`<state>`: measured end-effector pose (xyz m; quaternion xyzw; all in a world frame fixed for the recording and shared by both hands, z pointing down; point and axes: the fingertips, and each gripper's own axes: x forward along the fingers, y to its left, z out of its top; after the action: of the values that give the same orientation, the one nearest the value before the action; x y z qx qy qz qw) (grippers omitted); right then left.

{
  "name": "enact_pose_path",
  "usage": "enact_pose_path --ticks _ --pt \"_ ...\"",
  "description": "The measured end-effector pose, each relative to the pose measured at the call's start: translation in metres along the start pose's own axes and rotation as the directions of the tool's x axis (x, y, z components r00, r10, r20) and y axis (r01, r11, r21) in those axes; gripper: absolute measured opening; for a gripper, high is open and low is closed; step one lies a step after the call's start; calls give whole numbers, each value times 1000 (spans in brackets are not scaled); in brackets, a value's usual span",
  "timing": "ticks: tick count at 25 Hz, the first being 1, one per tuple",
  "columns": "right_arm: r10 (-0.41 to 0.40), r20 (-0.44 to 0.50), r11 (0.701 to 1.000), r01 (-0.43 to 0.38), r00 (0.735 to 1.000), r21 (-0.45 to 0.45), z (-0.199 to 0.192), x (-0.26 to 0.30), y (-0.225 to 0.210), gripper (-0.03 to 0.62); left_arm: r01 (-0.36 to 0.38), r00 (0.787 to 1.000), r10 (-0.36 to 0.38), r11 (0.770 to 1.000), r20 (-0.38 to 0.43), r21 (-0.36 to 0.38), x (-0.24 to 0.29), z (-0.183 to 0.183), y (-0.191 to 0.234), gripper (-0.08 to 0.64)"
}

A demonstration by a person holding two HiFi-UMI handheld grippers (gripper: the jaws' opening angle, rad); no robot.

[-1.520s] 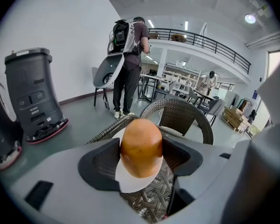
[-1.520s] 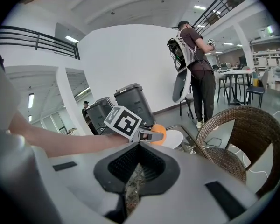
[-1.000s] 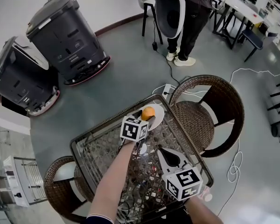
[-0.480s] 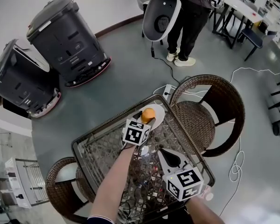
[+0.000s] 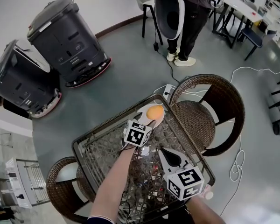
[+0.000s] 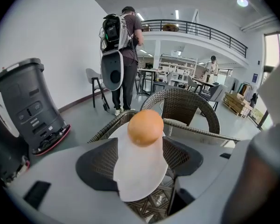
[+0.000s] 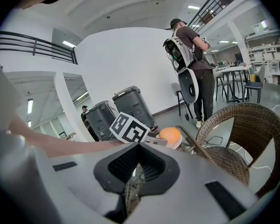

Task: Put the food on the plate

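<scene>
Two grippers are over the glass-topped wicker table. Left gripper: jaws apart and holding nothing, aimed at the white plate near the table's far corner. The round orange food item rests on the far part of that plate, beyond the jaw tips; contact with the jaws is not observed. Right gripper: jaws together with nothing between them, held over the table's near right side, well apart from the plate. A wicker chair stands just beside the table on the right. Two dark wheeled machines stand on the floor to the left, and a person stands beyond the table.
</scene>
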<state>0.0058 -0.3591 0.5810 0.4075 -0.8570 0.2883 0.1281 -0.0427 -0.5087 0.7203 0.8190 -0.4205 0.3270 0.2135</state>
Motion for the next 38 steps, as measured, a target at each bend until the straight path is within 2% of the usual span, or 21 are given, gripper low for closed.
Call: enact_pose_path --ticks 5,12,17,23,25,28,33,38 --pt "6 4 1000 -6 1000 1 0 -1 2 5 -12 1000 12 1000 8 -3 -5 1 0 293" --pt "13 22 1000 -13 1000 -1 3 -5 5 5 -16 998 18 999 61 -45 -36 -5 -11 293" --pt "14 44 1000 -14 999 -2 10 -17 9 5 1 990 9 997 143 -72 -74 0 -31 291" --pt "27 79 999 -26 997 -20 18 -34 25 5 41 968 -14 994 250 -104 -133 11 -60 291" --pt "29 93 999 -26 995 -27 23 -42 31 5 28 958 1 995 286 -99 -156 18 -69 224" --pt "28 118 999 -23 993 -39 34 -56 41 5 27 941 2 996 339 -80 -191 28 -86 177" --pt "34 164 997 -21 986 -79 49 -80 56 5 -12 910 15 1000 415 -11 -243 40 -119 51" --pt "49 206 992 -24 977 -122 63 -105 74 5 2 883 -16 1000 469 31 -291 54 -153 9"
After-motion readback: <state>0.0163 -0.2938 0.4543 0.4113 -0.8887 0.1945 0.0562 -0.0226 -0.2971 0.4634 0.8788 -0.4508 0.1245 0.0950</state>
